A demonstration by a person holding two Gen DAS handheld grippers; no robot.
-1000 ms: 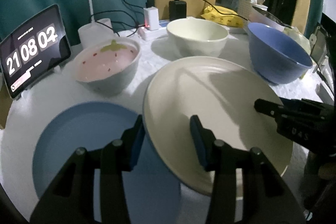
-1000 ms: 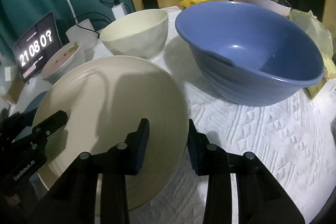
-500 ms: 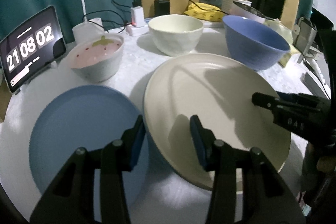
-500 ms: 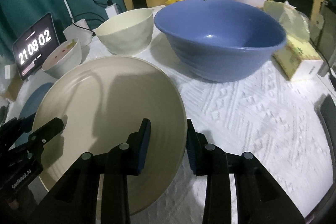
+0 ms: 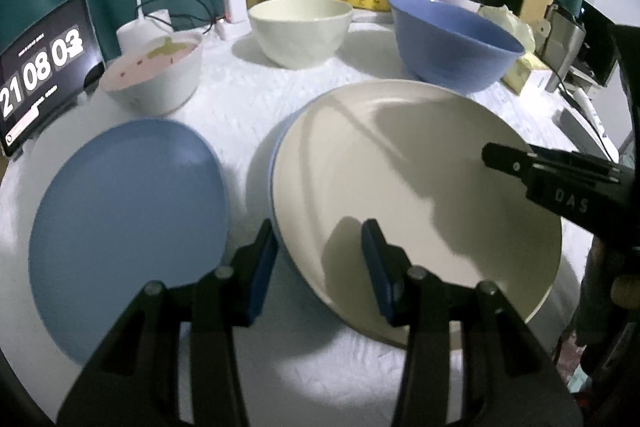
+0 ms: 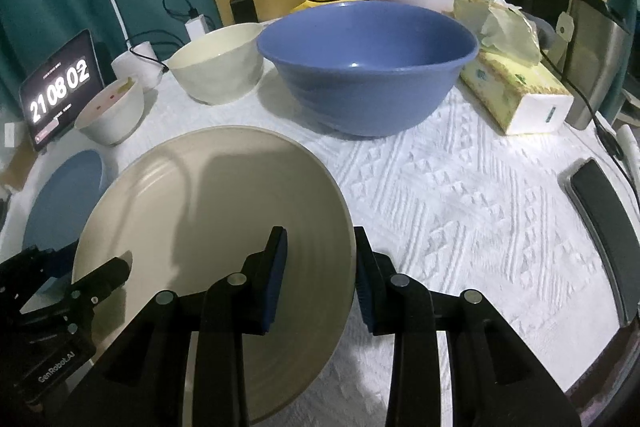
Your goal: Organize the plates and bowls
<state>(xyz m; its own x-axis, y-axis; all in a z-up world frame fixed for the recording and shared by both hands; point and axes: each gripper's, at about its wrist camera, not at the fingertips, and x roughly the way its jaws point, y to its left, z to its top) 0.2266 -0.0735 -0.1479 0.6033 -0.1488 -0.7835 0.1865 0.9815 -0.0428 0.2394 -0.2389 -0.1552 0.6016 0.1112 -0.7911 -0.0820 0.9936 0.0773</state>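
A large cream plate (image 5: 416, 183) is held up off the white tablecloth by both grippers. My left gripper (image 5: 320, 259) is shut on its near left rim. My right gripper (image 6: 320, 263) is shut on its right rim; the plate (image 6: 208, 227) fills the left of the right wrist view. A blue plate (image 5: 128, 223) lies flat to the left. A thin blue edge (image 5: 276, 147) shows under the cream plate's left side. A strawberry-pattern bowl (image 5: 156, 75), a cream bowl (image 5: 300, 27) and a big blue bowl (image 5: 452, 43) stand behind.
A clock tablet (image 5: 40, 75) stands at the far left by a white lamp base (image 5: 144, 27) and chargers with cables (image 5: 236, 3). A tissue box (image 6: 516, 91), a metal flask (image 6: 596, 59) and a dark flat device (image 6: 600, 219) are on the right.
Both grippers have lifted and drawn the cream plate back toward the near edge. The blue plate on the left now lies fully uncovered, apart from the cream plate.
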